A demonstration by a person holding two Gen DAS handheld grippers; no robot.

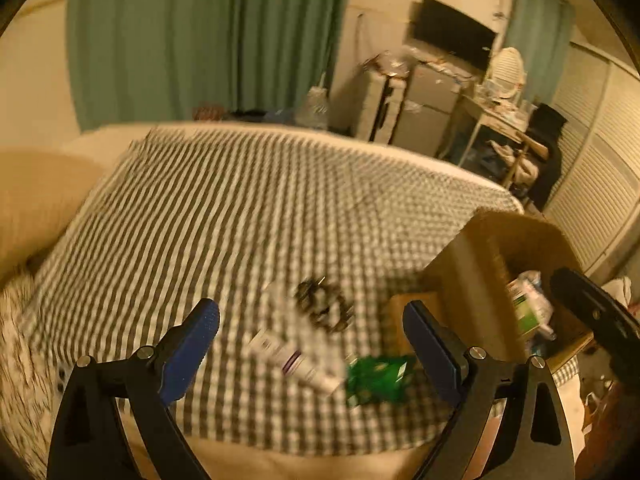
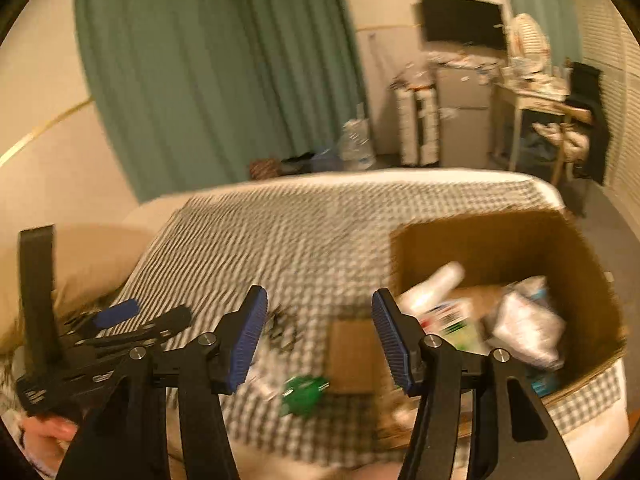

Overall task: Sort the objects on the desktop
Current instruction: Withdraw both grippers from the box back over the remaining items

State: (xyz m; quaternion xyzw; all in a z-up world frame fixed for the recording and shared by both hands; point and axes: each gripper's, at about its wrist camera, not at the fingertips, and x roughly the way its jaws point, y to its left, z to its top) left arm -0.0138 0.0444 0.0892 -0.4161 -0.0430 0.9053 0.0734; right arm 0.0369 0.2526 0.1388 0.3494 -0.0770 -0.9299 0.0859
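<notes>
A checked bedspread [image 1: 248, 216] covers the bed, bearing at its right a cardboard box [image 2: 520, 240] with packets inside, then beside it a green packet [image 1: 378, 378], a white tube [image 1: 292, 356] and a dark blurred clump [image 1: 324, 306], above which the left gripper [image 1: 310, 354] and right gripper [image 2: 318, 336] both hang with jaws apart, empty.

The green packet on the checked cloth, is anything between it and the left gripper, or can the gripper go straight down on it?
Nothing visible blocks it. The left gripper is open and empty, and the green packet lies flat on the checked cloth below its right finger. A white tube lies close beside the packet, and the cardboard box stands to the right.
</notes>
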